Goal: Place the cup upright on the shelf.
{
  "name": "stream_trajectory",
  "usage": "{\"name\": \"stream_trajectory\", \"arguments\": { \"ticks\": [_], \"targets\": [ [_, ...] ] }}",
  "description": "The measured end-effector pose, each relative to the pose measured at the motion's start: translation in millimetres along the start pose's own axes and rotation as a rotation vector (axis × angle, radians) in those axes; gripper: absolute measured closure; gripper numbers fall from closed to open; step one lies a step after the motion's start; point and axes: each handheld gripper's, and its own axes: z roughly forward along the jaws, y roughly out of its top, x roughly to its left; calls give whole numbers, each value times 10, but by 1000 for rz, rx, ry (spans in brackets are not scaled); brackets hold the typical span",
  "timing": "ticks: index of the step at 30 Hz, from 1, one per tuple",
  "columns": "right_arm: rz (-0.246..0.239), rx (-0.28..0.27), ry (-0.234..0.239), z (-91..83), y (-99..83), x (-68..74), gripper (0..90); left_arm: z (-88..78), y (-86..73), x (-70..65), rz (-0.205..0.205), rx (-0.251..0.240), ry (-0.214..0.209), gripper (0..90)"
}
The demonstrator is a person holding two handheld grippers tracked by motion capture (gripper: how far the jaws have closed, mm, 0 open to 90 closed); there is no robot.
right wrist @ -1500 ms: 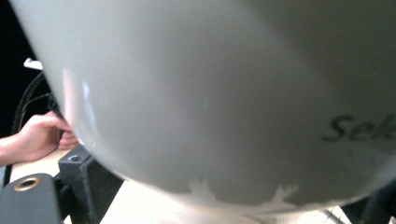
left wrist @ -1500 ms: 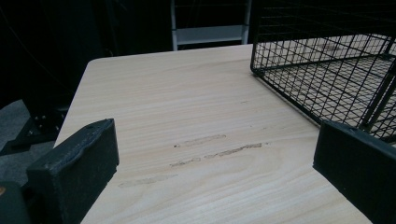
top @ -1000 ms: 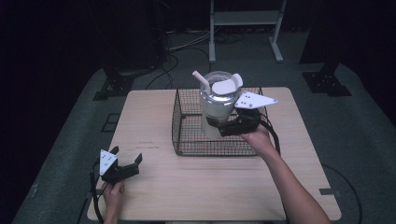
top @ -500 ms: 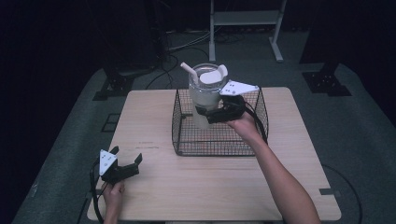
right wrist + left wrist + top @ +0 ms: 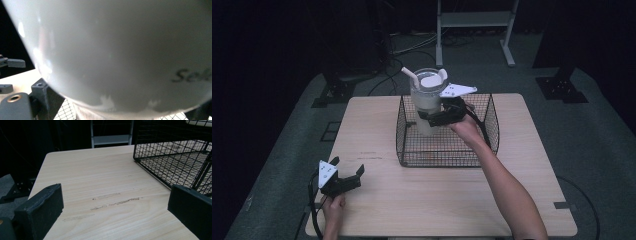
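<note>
Leftward inside the basket point(image 5: 484, 150), right tongs point(image 5: 432, 119) grip the tumbler point(image 5: 428, 102); left tongs point(image 5: 354, 176) released.

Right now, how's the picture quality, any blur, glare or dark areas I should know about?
High view: the table is lit, the floor and background beyond it dark. Left gripper view: sharp on the wood grain and wire basket. Right gripper view: the cup sits very close, soft and out of focus, with pale glare spots at its left.

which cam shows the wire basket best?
High view: the whole wire basket on the table, with the cup held over it by the right gripper. Left gripper view catches one corner. Right gripper view shows slivers of mesh under the cup.
</note>
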Motion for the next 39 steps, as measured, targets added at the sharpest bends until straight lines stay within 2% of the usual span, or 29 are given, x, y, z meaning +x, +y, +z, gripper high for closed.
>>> {"name": "stream_trajectory", "arguments": {
  "ticks": [7, 25, 39],
  "targets": [
    [14, 28, 13, 175, -97, -88, 87, -5, 1, 2, 4, 2, -1, 0],
    [39, 82, 17, 433, -282, -179, 87, -9, -2, 6, 0, -2, -4, 0],
    [48, 130, 33, 517, -425, -219, 86, -11, -3, 6, 1, -5, -4, 0]
  ]
}}
